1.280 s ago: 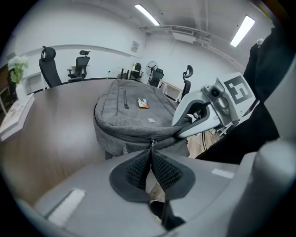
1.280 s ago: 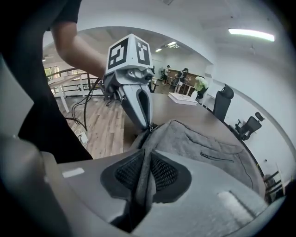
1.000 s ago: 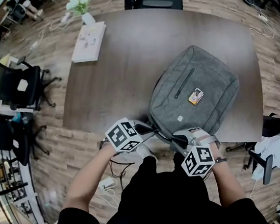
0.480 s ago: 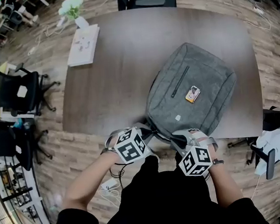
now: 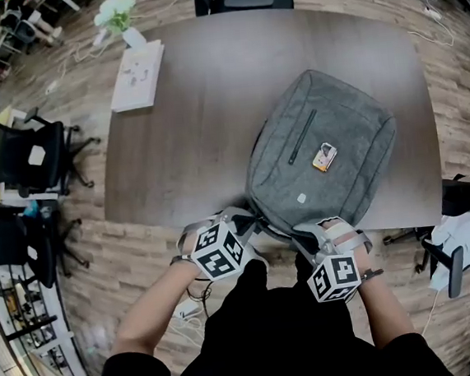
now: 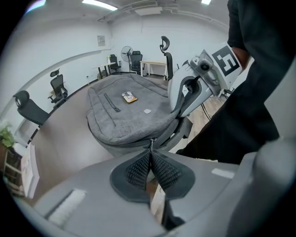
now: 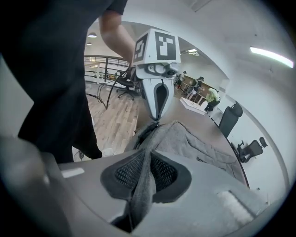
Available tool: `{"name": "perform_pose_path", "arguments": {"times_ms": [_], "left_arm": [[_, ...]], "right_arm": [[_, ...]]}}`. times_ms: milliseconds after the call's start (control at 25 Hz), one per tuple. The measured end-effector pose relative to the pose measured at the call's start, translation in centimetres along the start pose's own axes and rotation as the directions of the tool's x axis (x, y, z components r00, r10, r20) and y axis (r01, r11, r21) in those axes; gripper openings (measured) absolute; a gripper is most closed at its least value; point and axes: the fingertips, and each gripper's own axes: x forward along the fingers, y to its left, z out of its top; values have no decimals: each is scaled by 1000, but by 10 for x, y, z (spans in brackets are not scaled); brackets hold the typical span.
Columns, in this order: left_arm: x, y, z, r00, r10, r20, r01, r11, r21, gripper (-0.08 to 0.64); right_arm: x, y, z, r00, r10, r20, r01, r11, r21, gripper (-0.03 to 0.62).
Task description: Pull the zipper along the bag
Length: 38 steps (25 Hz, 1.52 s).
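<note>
The grey backpack (image 5: 323,158) lies at the bench's (image 5: 210,103) near edge, left hand-held gripper (image 6: 151,155) clamped on its zipper pull (image 6: 151,143), right hand-held gripper (image 7: 147,162) pinching its fabric; the pull seems barely started, most travel likely remaining.

Grey fabric bag (image 5: 323,162) lies flat, front pocket up, at the near-right part of the tabletop (image 5: 195,112), reaching its near edge. Zipper pull (image 6: 151,141) sits at the bag's near end.

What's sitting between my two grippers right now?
The near edge of the grey backpack, as the head view shows. The left gripper pinches its zipper pull; the right gripper pinches its fabric.
</note>
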Motion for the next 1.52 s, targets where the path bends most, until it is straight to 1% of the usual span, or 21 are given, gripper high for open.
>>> {"name": "perform_pose_path", "arguments": {"times_ms": [160,320,400,480,560,640,680,720,760,800,840,880,920,1040,1080,1160,1200,1280,1360,1440,1520], "left_arm": [[2,13,1,1000,-7,6,7,1000,-4,26],[6,34,2,1000,-4,19,4,1000,-16,28],[13,46,6,1000,7,26,-7,1000,-4,28],[22,58,9,999,25,26,-25,1000,3,26],[31,67,15,999,33,30,-32,999,-13,28],[37,69,22,998,34,47,-32,999,-39,26],[38,69,24,998,32,63,-28,998,-56,26],[39,68,26,996,26,81,-19,997,-78,26],[38,67,26,995,19,99,-9,995,-100,26],[38,65,27,993,13,114,0,993,-116,25],[37,64,28,992,10,125,5,992,-123,25],[36,61,29,991,10,134,7,992,-126,25],[35,58,32,990,8,143,11,992,-127,25],[32,48,43,986,-1,169,21,993,-114,25],[31,45,45,985,0,170,18,994,-104,25],[31,41,47,984,0,178,17,996,-92,25],[32,41,46,983,-2,185,20,996,-92,25],[37,44,42,982,5,191,12,996,-89,26],[44,54,40,981,43,189,-28,996,-84,29],[52,70,44,977,82,198,-64,993,-96,28],[60,87,47,977,98,187,-80,992,-98,34]], "right_arm": [[-9,-2,-13,1000,-2,8,2,999,-33,44],[-21,-3,-25,1000,17,19,-16,997,-73,44],[-27,-3,-35,999,28,20,-26,995,-92,44],[-33,-3,-49,999,37,17,-35,996,-85,44],[-40,-8,-63,999,46,12,-46,999,-15,44],[-46,-16,-68,999,44,31,-47,992,113,60],[-50,-22,-66,998,29,59,-39,981,189,90],[-55,-31,-61,995,1,97,-28,962,272,131],[-57,-41,-52,990,-37,138,-14,935,355,162],[-57,-52,-42,983,-79,166,1,904,427,170],[-52,-60,-31,979,-115,170,21,881,473,181],[-43,-66,-21,979,-140,147,51,870,491,192],[-31,-70,-11,982,-154,110,80,866,493,193],[9,-71,5,992,-128,-15,118,859,498,207],[20,-69,3,990,-118,-79,142,868,477,207],[27,-66,-4,976,-121,-182,188,890,415,116],[25,-64,-7,973,-121,-196,194,892,409,90],[17,-63,-11,976,-112,-186,184,884,429,63],[10,-59,-15,978,-98,-182,170,884,436,54],[4,-55,-18,978,-89,-188,162,891,424,51],[0,-51,-22,977,-93,-190,165,896,412,51]]}}
